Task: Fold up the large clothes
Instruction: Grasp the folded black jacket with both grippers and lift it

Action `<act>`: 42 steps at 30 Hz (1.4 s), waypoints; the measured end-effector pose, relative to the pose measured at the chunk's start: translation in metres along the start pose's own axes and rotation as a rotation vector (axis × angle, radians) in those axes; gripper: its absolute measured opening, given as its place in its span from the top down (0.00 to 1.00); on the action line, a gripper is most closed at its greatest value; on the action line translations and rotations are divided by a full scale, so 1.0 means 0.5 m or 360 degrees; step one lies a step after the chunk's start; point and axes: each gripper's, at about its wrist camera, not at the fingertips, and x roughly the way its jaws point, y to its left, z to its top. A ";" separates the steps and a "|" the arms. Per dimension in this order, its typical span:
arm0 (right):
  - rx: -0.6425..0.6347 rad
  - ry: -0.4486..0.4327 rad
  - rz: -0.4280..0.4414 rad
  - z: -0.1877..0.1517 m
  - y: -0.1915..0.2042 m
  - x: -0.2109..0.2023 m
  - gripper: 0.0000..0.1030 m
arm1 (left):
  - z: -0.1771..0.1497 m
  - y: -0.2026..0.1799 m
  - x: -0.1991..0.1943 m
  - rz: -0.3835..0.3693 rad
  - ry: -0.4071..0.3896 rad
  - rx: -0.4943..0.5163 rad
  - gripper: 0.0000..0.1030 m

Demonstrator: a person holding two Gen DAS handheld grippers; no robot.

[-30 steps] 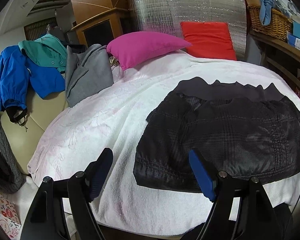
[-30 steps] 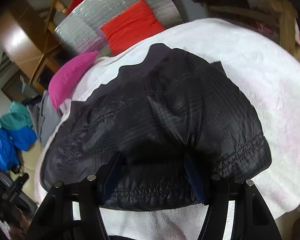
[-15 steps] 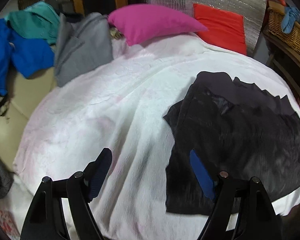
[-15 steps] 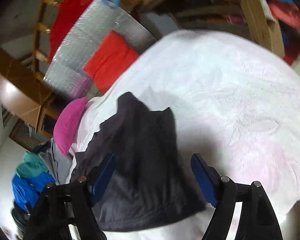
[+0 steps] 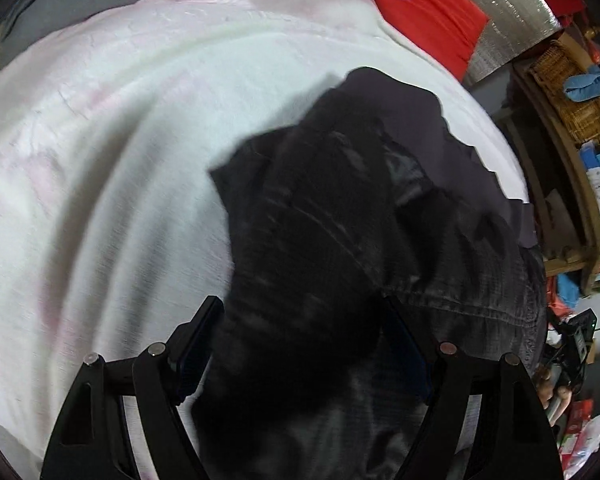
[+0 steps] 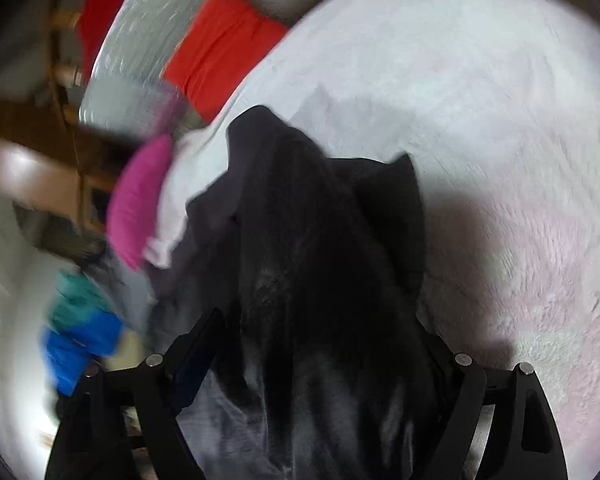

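Left wrist view puts your left gripper [image 5: 300,344] over the near edge of the black jacket [image 5: 360,220], which lies on the white bed cover [image 5: 100,160], already folded at least once by the look of it. The jaws stand apart, cloth showing between them, no pad pressing that I can make out. Your right gripper [image 6: 316,360] has just been opening; its jaws are wide too, with dark fabric lying between and below them, though blur hides whether a pad touches it.

To do the next fold cleanly, I'd judge you should bring each gripper down onto one near corner, so both bite through every layer at the hem rather than the top skin alone. Close only once the cloth sits deep between the pads. Lift both sides evenly and carry the edge toward the pink pillow [image 6: 140,200], keeping it taut so it doesn't bunch.
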 end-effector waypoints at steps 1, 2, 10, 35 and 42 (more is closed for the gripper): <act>-0.0048 -0.0034 -0.0027 -0.005 0.011 -0.005 0.15 | -0.003 -0.004 -0.002 -0.0003 -0.0013 0.0024 0.22; -0.0061 -0.0042 -0.0047 -0.005 0.012 -0.007 0.16 | -0.009 -0.013 -0.005 0.0022 -0.0032 0.0076 0.22; -0.0043 -0.0075 -0.0155 0.000 0.016 0.034 0.20 | 0.001 0.008 0.026 -0.0108 -0.0006 -0.0074 0.22; 0.0106 -0.0266 -0.0118 0.056 -0.042 -0.075 0.28 | 0.011 0.009 -0.028 0.0055 -0.0215 -0.0018 0.37; -0.0076 -0.0283 -0.0214 0.041 0.011 -0.065 0.75 | 0.005 -0.005 -0.042 -0.0017 -0.0283 -0.0048 0.71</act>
